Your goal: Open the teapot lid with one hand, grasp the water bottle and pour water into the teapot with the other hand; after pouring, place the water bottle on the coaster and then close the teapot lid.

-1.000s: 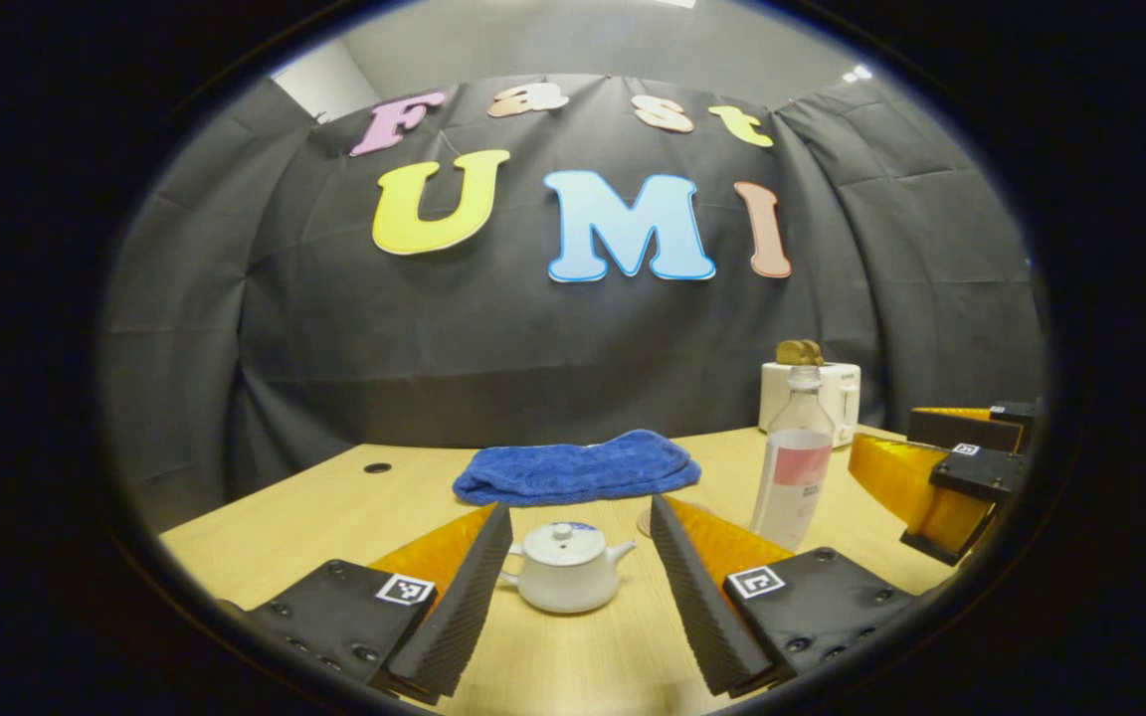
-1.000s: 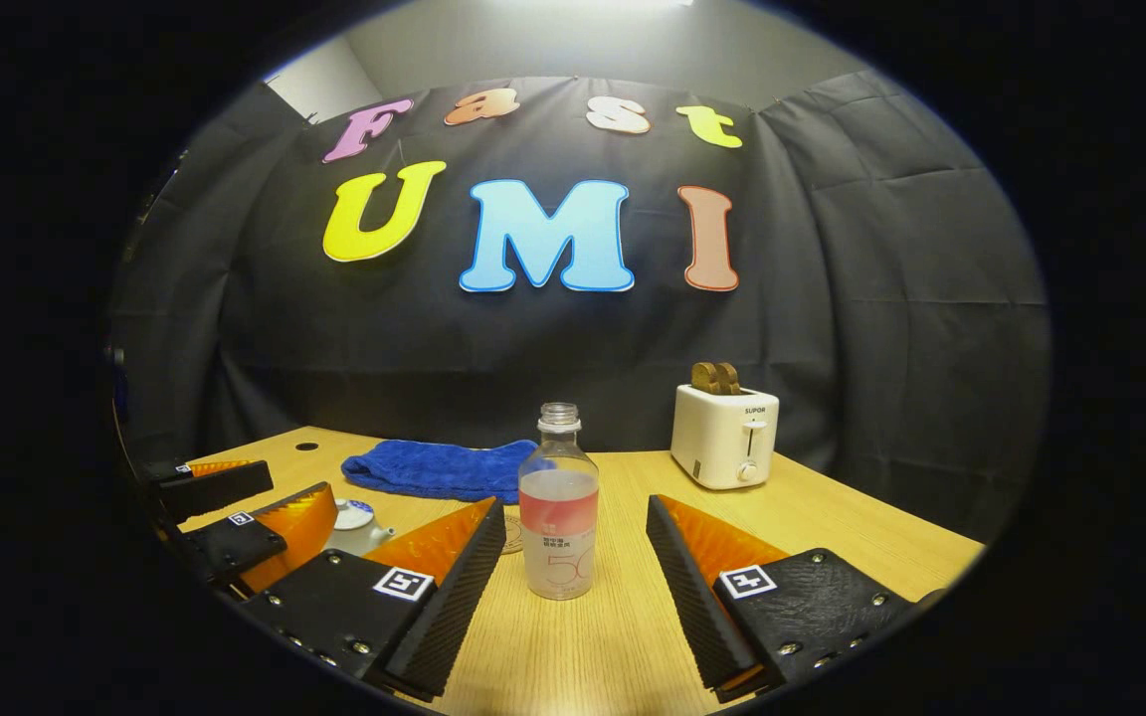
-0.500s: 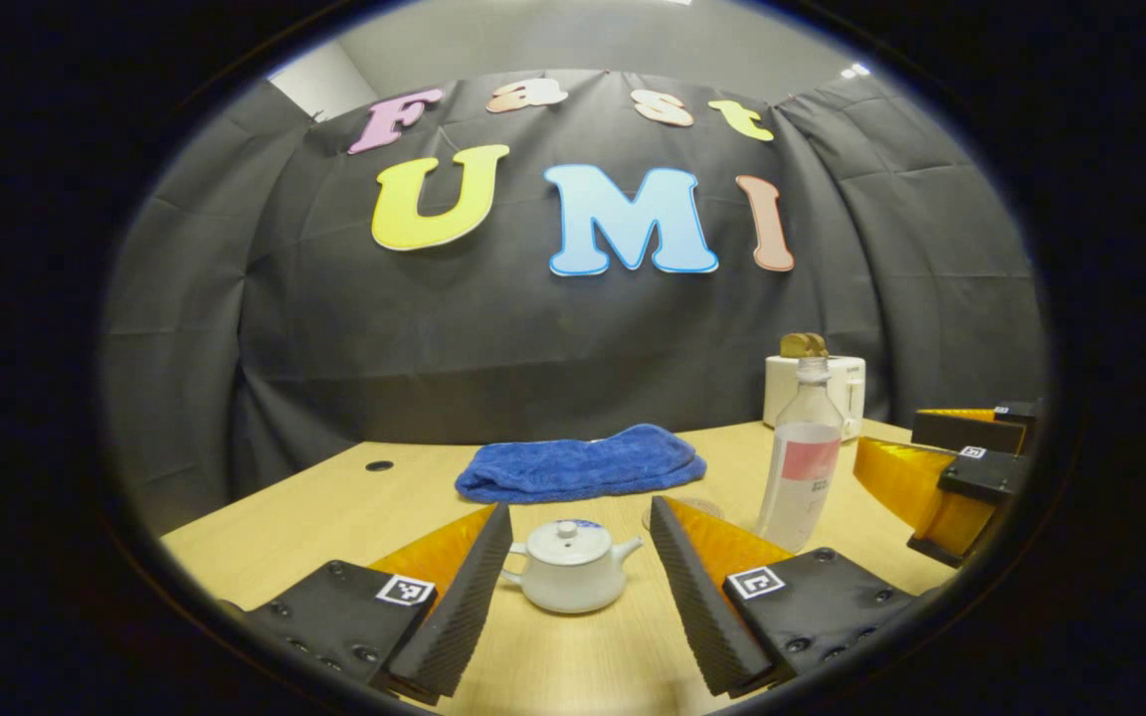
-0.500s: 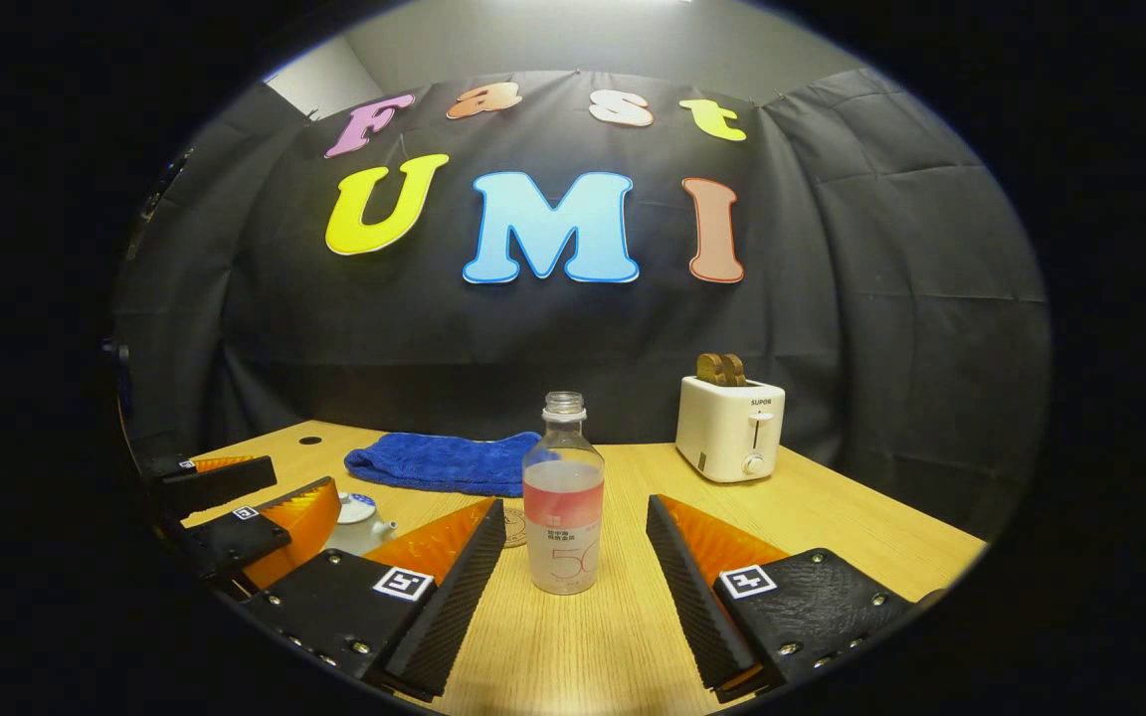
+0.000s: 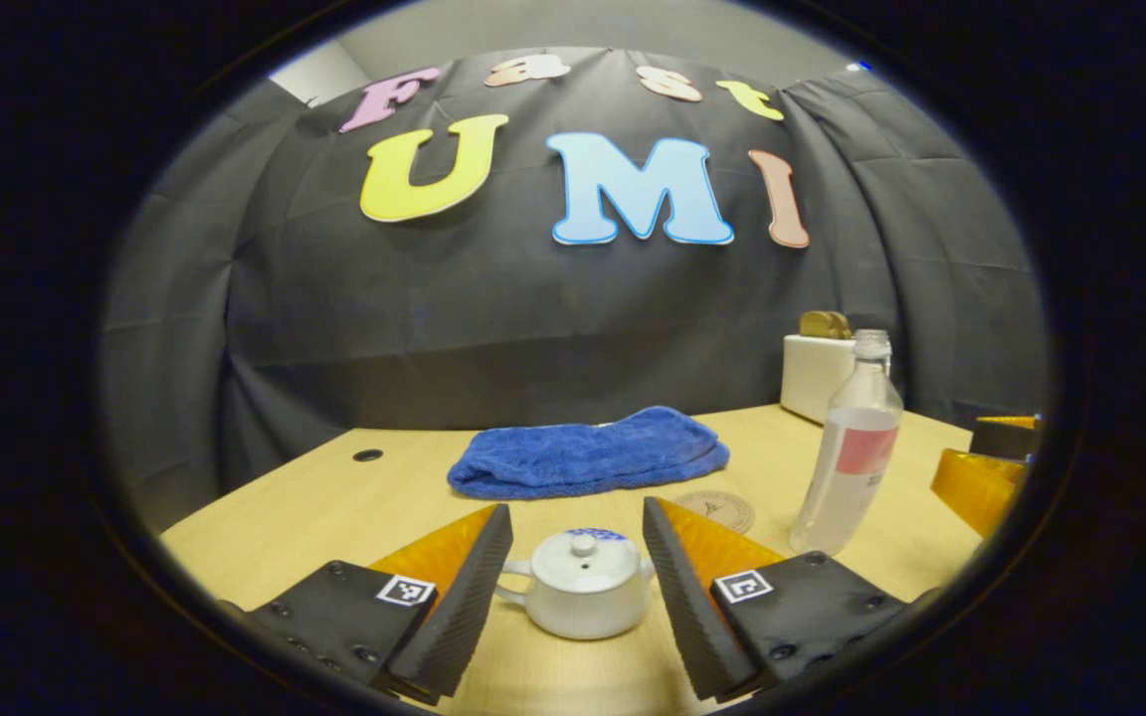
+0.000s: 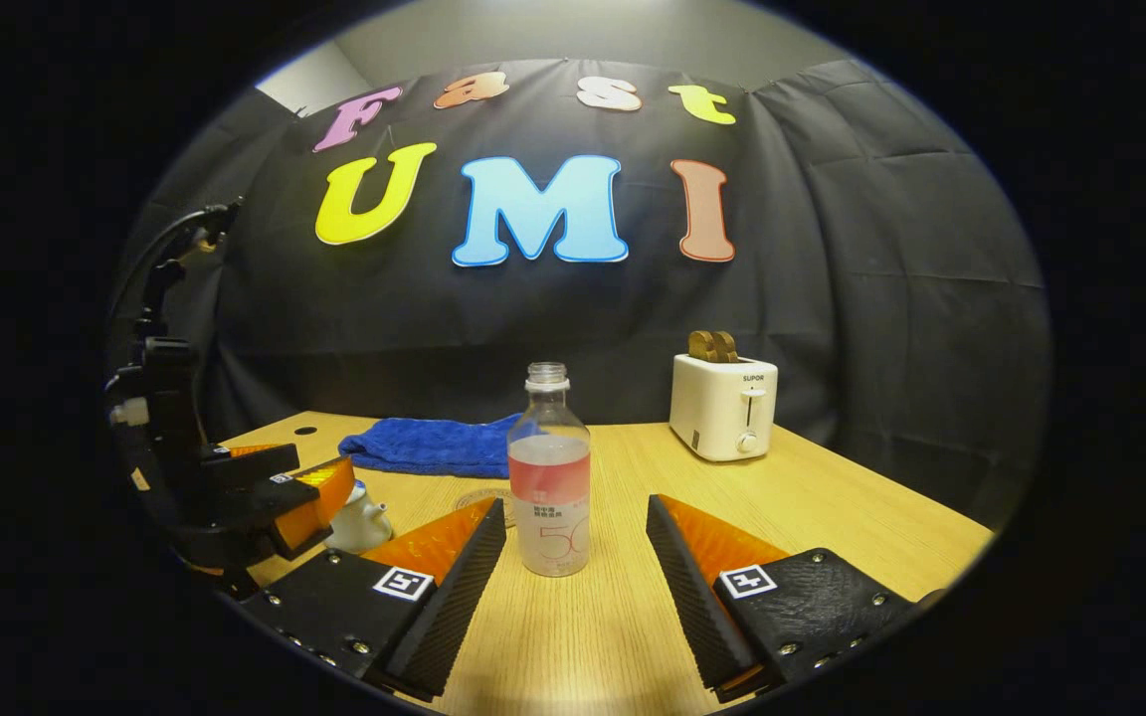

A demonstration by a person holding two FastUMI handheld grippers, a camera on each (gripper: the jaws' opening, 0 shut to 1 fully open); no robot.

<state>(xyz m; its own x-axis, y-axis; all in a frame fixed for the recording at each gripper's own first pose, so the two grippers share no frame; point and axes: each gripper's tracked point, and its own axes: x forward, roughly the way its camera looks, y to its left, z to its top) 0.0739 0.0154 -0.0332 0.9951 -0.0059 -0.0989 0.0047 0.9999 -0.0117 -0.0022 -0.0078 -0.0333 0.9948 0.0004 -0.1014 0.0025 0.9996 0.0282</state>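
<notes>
Teapot (image 5: 583,595), left gripper view: we see it larger and nearer than a second ago, lid on, now between the spread fingers of the left claw (image 5: 573,557), spout hidden behind the right finger; we judge the lid grasp close. Right gripper view: the bottle (image 6: 549,475) stands upright, uncapped, nearer the gaping right claw (image 6: 573,557) on the worktop (image 6: 832,517).

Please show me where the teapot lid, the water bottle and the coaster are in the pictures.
teapot lid (image 5: 584,559), left gripper view, on its dome below the knob.
water bottle (image 6: 550,477), right gripper view, on its label.
coaster (image 5: 717,510), left gripper view, on its flat top.
</notes>
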